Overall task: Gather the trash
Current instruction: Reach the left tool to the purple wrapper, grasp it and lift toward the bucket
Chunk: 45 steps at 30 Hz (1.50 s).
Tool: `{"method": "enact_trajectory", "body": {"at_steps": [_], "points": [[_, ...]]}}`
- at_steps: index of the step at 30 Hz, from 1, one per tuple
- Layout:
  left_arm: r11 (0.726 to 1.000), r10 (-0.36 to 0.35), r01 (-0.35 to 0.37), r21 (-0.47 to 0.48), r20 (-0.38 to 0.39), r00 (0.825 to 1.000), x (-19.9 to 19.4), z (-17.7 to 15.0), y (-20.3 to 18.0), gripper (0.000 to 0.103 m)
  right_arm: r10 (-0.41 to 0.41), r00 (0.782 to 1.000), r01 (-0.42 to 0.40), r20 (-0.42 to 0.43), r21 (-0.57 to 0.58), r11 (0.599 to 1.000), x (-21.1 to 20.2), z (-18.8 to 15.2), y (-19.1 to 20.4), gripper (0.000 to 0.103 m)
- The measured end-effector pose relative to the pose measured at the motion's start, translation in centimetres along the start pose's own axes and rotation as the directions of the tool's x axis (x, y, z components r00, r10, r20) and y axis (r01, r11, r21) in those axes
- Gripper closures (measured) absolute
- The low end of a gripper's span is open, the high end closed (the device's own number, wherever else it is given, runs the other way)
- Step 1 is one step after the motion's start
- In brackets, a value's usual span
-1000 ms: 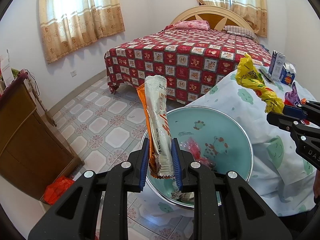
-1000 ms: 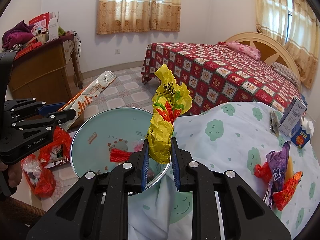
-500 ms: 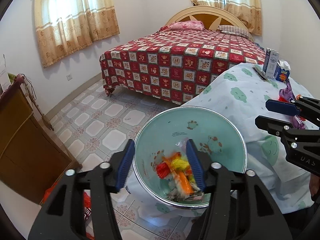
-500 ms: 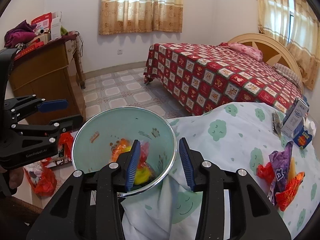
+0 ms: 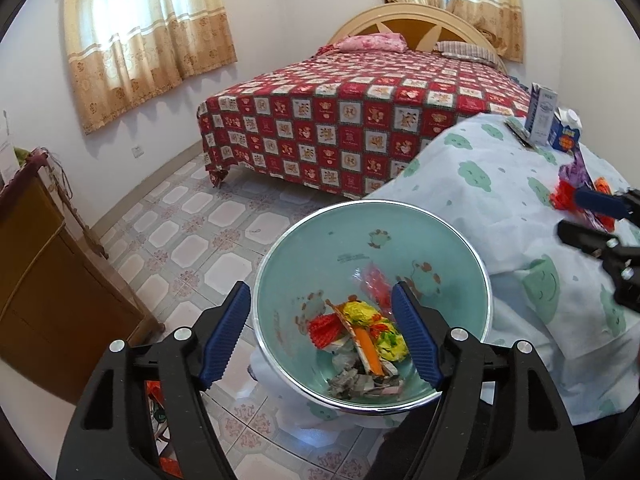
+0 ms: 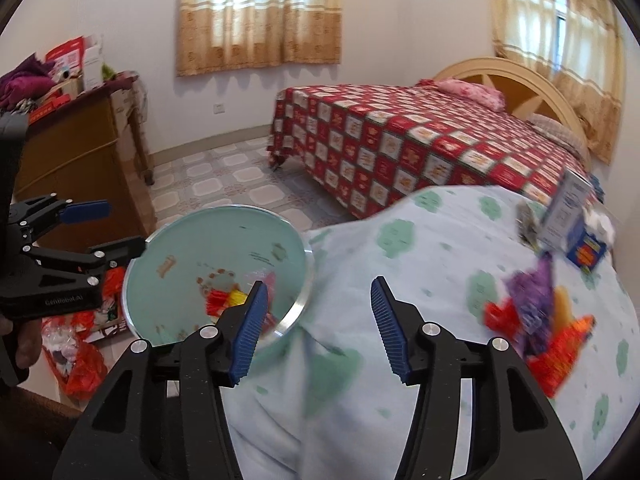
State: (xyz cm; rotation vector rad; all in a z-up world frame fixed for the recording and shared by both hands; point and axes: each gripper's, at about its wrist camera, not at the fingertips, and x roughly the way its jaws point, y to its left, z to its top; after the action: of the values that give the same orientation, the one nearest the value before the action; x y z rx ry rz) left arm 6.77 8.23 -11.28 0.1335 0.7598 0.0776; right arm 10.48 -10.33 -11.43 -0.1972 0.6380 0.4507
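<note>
The left gripper (image 5: 322, 330) hangs over the bowl (image 5: 460, 240), its jaws opening wide with nothing between them, so dropped wrappers (image 5: 360, 332) land in the bowl's bottom. The bowl sits at the near left edge of the cloth-covered table (image 6: 440, 240), handy to both hands. The right gripper (image 6: 316, 326), jaws also opening and empty, points over the cloth toward the remaining wrappers (image 6: 536, 312) lying at the right, probably next.

Both wrist views look steeply down, close, sharing the basin (image 5: 280, 264) and bed (image 6: 400, 148).
</note>
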Motion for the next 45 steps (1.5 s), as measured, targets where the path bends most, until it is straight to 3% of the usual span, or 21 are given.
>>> {"method": "enact_trajectory", "body": {"at_steps": [5,9,14,22,30,33,35,36,37,39,42,45], "points": [[0.997,-0.028,0.029,0.067,-0.019,0.999,0.5,-0.3,-3.2,0.03,-0.104,0.994,0.105,-0.015,0.102,0.989,-2.5,-2.8,-5.2,0.046],[0.991,-0.057,0.059,0.12,-0.02,0.998,0.6,0.0,-6.4,0.03,-0.218,0.975,0.223,-0.049,0.227,0.948,-4.8,-6.0,-10.9,0.046],[0.978,-0.118,0.118,0.171,-0.007,0.993,0.1,1.4,-11.7,0.03,-0.303,0.951,0.307,-0.062,0.325,0.895,-7.3,-8.9,-15.4,0.045],[0.944,-0.235,0.231,0.234,-0.011,0.972,0.0,3.3,-21.5,0.03,-0.37,0.926,0.367,-0.074,0.407,0.837,-10.0,-12.9,-20.0,0.039],[0.919,-0.28,0.278,0.279,-0.033,0.959,1.0,4.7,-28.2,0.03,-0.408,0.911,0.382,-0.056,0.483,0.788,-11.9,-15.2,-22.2,0.035],[0.912,-0.281,0.297,0.284,-0.095,0.955,2.9,4.5,-29.7,0.03,-0.406,0.913,0.371,-0.045,0.507,0.778,-12.2,-15.8,-22.7,0.032],[0.906,-0.293,0.323,0.272,-0.145,0.945,4.0,4.1,-29.9,0.041,-0.397,0.917,0.361,-0.042,0.513,0.779,-12.1,-16.1,-22.8,0.031],[0.901,-0.305,0.341,0.266,-0.169,0.937,4.4,3.9,-29.9,0.065,-0.395,0.918,0.359,-0.042,0.514,0.779,-12.1,-16.0,-22.7,0.031],[0.89,-0.338,0.38,0.25,-0.197,0.92,4.7,3.8,-29.7,0.077,-0.392,0.919,0.355,-0.041,0.516,0.779,-12.0,-16.1,-22.7,0.031],[0.882,-0.347,0.389,0.266,-0.191,0.918,4.2,4.0,-29.3,0.092,-0.383,0.923,0.346,-0.039,0.521,0.78,-11.9,-16.2,-22.7,0.03],[0.877,-0.347,0.385,0.288,-0.175,0.921,3.1,4.3,-28.2,0.096,-0.372,0.927,0.338,-0.042,0.523,0.783,-11.6,-16.4,-22.6,0.03],[0.876,-0.323,0.341,0.341,-0.11,0.94,1.0,4.8,-26.2,0.096,-0.367,0.929,0.335,-0.044,0.521,0.785,-11.3,-16.4,-22.4,0.03]]}}
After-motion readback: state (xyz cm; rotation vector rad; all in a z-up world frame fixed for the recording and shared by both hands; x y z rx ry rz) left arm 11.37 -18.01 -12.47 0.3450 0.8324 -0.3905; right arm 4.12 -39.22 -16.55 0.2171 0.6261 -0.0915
